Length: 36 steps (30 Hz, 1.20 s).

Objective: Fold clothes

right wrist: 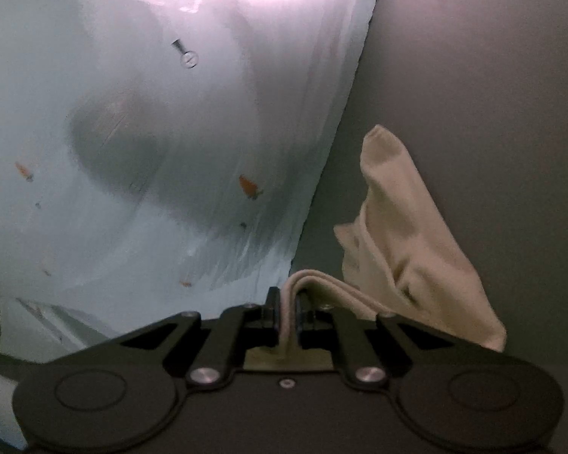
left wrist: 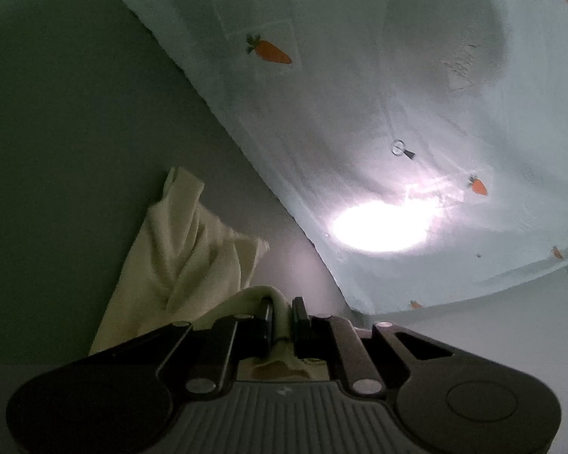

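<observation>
At the bottom centre of the left wrist view, the left gripper (left wrist: 282, 317) points forward and slightly upward, its two black fingers drawn close together and clamped on a fold of the cream garment (left wrist: 185, 249); the fabric bulges over the fingertips and a further part of it shows in the gap behind them, above the ribbed housing; to the left of the fingers the rest of the garment hangs loose in creased folds, one corner standing up against a plain grey-green surface (left wrist: 68, 151); to the right, filling the upper right of the view, lies a pale blue sheet printed with carrots (left wrist: 359, 94), its edge running diagonally from upper left to lower right; a bright patch of glare (left wrist: 378, 227) sits on the sheet near that edge; In the right wrist view, the same carrot sheet (right wrist: 151, 132) fills the left side, with a dark rounded shadow on it and glare at the top; at bottom centre the right gripper (right wrist: 287, 302) points forward, its fingers closed tight on a doubled, seamed edge of the cream garment (right wrist: 409, 234); from the grip the fabric runs out to the right and rises to a rounded peak, hanging apart from the sheet against the grey background; motion blur softens the sheet's print here
</observation>
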Motion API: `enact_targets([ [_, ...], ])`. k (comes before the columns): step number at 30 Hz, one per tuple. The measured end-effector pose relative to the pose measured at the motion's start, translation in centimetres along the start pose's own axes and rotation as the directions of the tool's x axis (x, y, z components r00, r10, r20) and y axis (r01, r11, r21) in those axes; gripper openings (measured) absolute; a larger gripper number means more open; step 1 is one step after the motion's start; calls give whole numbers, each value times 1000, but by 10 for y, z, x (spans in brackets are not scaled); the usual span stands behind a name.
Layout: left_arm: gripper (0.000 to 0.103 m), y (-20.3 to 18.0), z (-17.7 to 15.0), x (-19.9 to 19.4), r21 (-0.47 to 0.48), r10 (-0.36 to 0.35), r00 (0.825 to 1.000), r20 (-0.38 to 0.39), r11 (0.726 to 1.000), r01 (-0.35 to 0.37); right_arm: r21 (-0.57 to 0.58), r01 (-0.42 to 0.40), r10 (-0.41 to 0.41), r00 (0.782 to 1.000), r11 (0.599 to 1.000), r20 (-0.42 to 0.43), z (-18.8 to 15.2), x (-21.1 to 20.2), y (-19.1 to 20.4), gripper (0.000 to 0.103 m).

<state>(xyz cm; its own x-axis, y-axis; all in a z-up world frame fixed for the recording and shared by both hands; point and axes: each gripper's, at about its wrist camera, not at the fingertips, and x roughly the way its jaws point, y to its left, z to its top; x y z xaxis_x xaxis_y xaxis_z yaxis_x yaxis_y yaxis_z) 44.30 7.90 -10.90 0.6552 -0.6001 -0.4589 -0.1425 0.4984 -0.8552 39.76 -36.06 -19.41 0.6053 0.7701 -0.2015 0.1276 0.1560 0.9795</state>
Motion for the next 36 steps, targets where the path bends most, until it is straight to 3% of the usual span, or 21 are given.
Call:
enact_targets([
  [5, 10, 16, 46, 57, -23, 49, 999, -22, 999, -49, 57, 45, -45, 999, 997, -3, 43, 38, -15, 8],
  [11, 14, 41, 78, 119, 36, 206, 977, -44, 978, -205, 154, 164, -158, 986, 974, -53, 86, 89, -55, 14],
  [14, 26, 43, 85, 128, 83, 248, 968, -25, 966, -245, 158, 182, -173, 983, 971, -68, 95, 102, -60, 24],
  [16, 51, 40, 89, 122, 112, 264, 964, 41, 957, -267, 128, 181, -174, 983, 975, -65, 97, 104, -56, 30],
  [19, 62, 34, 97, 105, 134, 269, 954, 129, 949, -286, 56, 182, -181, 983, 982, -14, 95, 96, -42, 55],
  [21, 63, 29, 101, 96, 159, 329, 931, 157, 922, -353, -35, 241, -239, 970, 970, 46, 92, 88, -25, 86],
  [22, 63, 28, 100, 94, 172, 366, 916, 166, 904, -393, -88, 281, -275, 959, 956, 71, 91, 85, -15, 87],
  [24, 66, 26, 95, 88, 207, 410, 897, 166, 875, -438, -193, 361, -342, 932, 912, 123, 87, 79, 3, 90],
  [26, 72, 24, 86, 87, 246, 462, 874, 153, 839, -486, -335, 438, -419, 898, 834, 133, 75, 83, 21, 95],
  [30, 78, 19, 56, 88, 362, 574, 808, 132, 731, -579, -604, 526, -564, 813, 599, 148, 36, 101, 41, 100],
  [32, 78, 20, 45, 93, 395, 595, 796, 113, 708, -585, -693, 534, -616, 771, 485, 162, 16, 110, 44, 100],
  [33, 79, 20, 41, 94, 403, 596, 797, 99, 708, -580, -712, 525, -630, 762, 467, 149, 9, 115, 42, 100],
  [36, 81, 21, 34, 100, 413, 593, 802, 72, 714, -565, -721, 500, -647, 757, 481, 93, -4, 124, 33, 100],
])
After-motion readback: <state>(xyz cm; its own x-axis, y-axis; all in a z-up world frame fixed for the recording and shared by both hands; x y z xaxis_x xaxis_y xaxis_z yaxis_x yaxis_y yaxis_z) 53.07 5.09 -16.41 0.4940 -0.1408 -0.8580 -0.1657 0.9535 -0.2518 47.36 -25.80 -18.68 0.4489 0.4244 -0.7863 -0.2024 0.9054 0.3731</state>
